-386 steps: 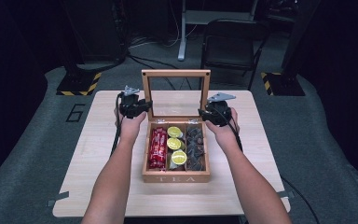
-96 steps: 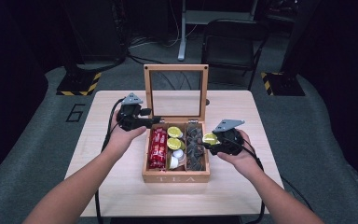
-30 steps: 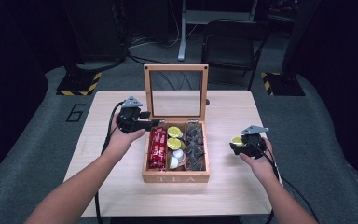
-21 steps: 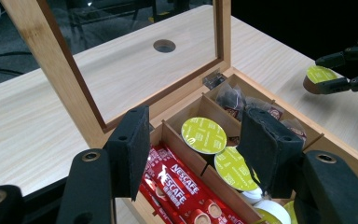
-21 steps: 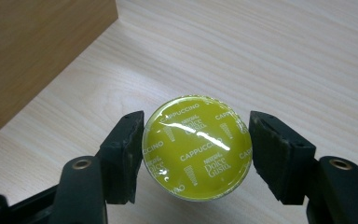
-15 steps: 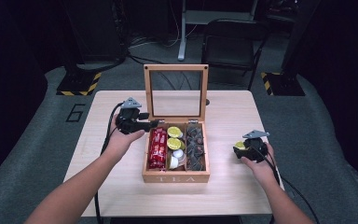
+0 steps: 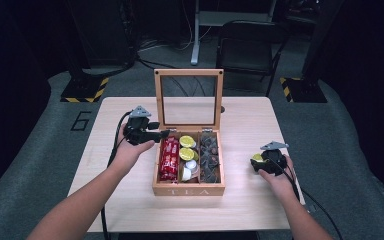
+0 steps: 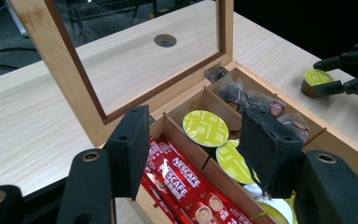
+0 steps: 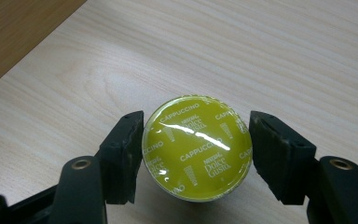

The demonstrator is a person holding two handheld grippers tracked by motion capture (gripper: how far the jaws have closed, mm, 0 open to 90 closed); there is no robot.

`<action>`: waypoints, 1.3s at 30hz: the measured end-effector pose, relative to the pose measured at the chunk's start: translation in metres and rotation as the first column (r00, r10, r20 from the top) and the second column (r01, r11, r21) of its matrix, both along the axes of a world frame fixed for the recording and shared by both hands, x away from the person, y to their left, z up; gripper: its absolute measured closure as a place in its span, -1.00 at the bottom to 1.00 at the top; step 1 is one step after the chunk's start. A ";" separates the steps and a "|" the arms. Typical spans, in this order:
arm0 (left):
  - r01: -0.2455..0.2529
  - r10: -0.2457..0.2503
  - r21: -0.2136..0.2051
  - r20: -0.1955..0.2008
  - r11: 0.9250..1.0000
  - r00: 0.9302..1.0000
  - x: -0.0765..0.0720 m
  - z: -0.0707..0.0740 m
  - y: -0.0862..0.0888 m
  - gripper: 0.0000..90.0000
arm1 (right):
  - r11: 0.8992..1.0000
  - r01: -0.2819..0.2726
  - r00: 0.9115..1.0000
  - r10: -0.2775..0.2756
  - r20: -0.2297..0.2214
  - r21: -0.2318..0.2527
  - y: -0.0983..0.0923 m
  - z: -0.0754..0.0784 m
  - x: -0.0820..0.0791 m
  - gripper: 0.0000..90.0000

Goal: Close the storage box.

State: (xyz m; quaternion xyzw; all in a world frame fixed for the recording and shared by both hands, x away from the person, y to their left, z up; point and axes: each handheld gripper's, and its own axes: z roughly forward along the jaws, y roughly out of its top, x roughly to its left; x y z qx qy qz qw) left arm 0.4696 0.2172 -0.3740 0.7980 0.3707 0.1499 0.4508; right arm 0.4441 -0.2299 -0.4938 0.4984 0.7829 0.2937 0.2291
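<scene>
At the left of the pale wooden table, the left tongs hover by the left rim of the open wooden box with a glass-paned lid, whose front wall is lettered "TEA". Their jaws stand apart with nothing between them. In the left gripper view, the red stick sachets in the box's left compartment read "NESCAFE". The middle compartment holds round capsules with yellow-green foil tops; their print is too small to read. The right compartment holds dark wrapped tea bags.

Well right of the box, the yellow-green foil-topped coffee capsule sits on the table, lid up. The right gripper view shows "CAPPUCCINO" and "NESCAFE Dolce Gusto" repeated across its foil. The right tongs straddle it: the left pad sits against its rim, while a narrow gap shows between its other side and the right pad, so the jaws look parted around it rather than clamped.
</scene>
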 end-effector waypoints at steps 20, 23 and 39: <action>-0.004 0.004 0.003 -0.003 1.000 1.000 -0.001 -0.001 0.000 -0.04 | 1.000 0.000 1.000 0.000 0.004 0.019 0.000 0.006 -0.001 -0.35; -0.004 0.004 0.003 -0.003 1.000 1.000 -0.001 -0.001 0.001 -0.04 | 1.000 -0.020 0.999 0.020 0.029 0.011 0.000 0.012 0.000 -0.35; -0.013 0.013 -0.007 -0.003 1.000 1.000 -0.001 -0.001 0.005 -0.04 | 0.997 -0.079 0.995 0.077 0.060 0.019 0.013 0.038 0.003 -0.33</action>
